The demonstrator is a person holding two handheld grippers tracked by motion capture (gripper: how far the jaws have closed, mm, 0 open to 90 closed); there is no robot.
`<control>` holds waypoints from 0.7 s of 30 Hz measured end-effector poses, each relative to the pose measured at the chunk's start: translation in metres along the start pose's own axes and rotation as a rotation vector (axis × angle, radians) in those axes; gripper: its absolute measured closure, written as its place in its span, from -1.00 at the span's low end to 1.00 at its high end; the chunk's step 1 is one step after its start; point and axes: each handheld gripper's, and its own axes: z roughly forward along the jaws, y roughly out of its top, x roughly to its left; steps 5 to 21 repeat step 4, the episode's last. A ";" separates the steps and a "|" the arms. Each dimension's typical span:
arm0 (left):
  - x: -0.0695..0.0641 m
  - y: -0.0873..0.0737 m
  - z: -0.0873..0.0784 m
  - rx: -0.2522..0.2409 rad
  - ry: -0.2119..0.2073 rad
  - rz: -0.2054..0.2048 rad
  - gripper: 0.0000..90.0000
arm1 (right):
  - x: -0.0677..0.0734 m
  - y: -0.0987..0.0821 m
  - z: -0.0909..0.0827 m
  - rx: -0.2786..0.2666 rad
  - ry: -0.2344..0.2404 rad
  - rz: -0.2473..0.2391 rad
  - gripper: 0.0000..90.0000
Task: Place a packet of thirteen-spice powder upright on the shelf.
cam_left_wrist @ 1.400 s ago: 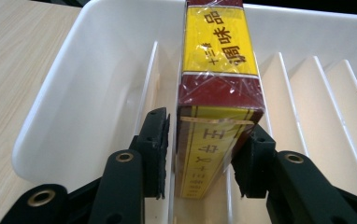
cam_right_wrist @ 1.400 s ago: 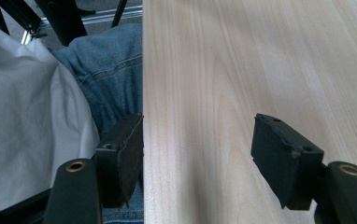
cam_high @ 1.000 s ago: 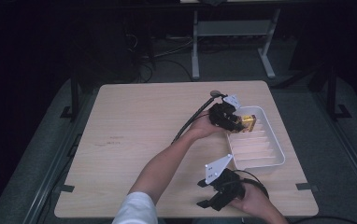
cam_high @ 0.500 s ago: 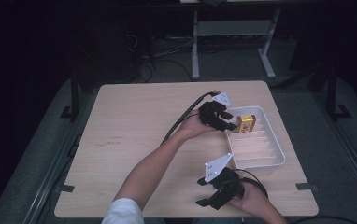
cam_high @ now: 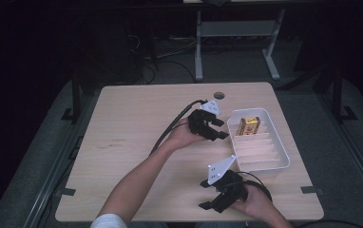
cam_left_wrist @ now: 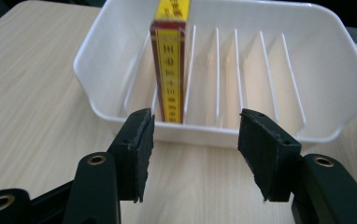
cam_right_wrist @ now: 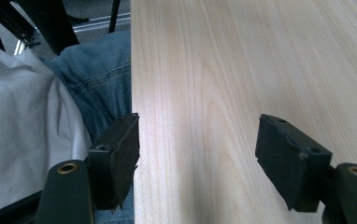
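Note:
A yellow and dark red box (cam_high: 249, 126) stands on edge in the far slot of a white slotted tray (cam_high: 281, 151). My left gripper (cam_high: 221, 129) hovers just left of the tray, apart from the box. Its jaws have just been opening and stand open with nothing between them. In the left gripper view the box (cam_left_wrist: 171, 70) stands beyond the left gripper (cam_left_wrist: 193, 154), inside the tray (cam_left_wrist: 335, 93). My right gripper (cam_high: 207, 195) rests near the table's front edge. Its jaws have just opened a little further and hold nothing; the right gripper (cam_right_wrist: 197, 154) shows bare wood between them.
The wooden table (cam_high: 137, 128) has a small round hole (cam_high: 219, 95) near its far edge. The tray's other slots hold nothing. Jeans (cam_right_wrist: 97, 74) and white cloth (cam_right_wrist: 22, 130) lie beyond the table's front edge. Black cables trail from both grippers.
The left gripper has let go of the box and drawn back to the left, away from the tray, with its jaws wider. The box stays standing in the tray. The right hand has kept still.

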 end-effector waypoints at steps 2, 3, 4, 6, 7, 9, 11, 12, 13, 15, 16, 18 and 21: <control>-0.002 -0.006 -0.004 0.002 0.003 -0.005 -0.02 | 0.000 0.000 0.000 0.003 0.001 -0.004 -0.34; -0.003 -0.008 -0.006 0.002 0.005 -0.010 -0.04 | 0.000 0.000 0.001 0.003 0.001 -0.004 -0.34; -0.003 -0.010 -0.008 0.003 0.008 -0.012 -0.04 | 0.000 0.000 0.001 0.003 0.001 -0.005 -0.34; -0.003 -0.010 -0.008 0.003 0.008 -0.012 -0.04 | 0.000 0.000 0.001 0.003 0.001 -0.005 -0.34; -0.003 -0.010 -0.008 0.003 0.008 -0.012 -0.04 | 0.000 0.000 0.001 0.003 0.001 -0.005 -0.34; -0.003 -0.010 -0.008 0.003 0.008 -0.012 -0.04 | 0.000 0.000 0.001 0.003 0.001 -0.005 -0.34; -0.003 -0.010 -0.008 0.003 0.008 -0.012 -0.04 | 0.000 0.000 0.001 0.003 0.001 -0.005 -0.34; -0.003 -0.010 -0.008 0.003 0.008 -0.012 -0.04 | 0.000 0.000 0.001 0.003 0.001 -0.005 -0.34; -0.003 -0.010 -0.008 0.003 0.008 -0.012 -0.04 | 0.000 0.000 0.001 0.003 0.001 -0.005 -0.34; -0.003 -0.010 -0.008 0.003 0.008 -0.012 -0.04 | 0.000 0.000 0.001 0.003 0.001 -0.005 -0.34; -0.003 -0.010 -0.008 0.003 0.008 -0.012 -0.04 | 0.000 0.000 0.001 0.003 0.001 -0.005 -0.34; -0.003 -0.010 -0.008 0.003 0.008 -0.012 -0.04 | 0.000 0.000 0.001 0.003 0.001 -0.005 -0.34; -0.003 -0.010 -0.008 0.003 0.008 -0.012 -0.04 | 0.000 0.000 0.001 0.003 0.001 -0.005 -0.34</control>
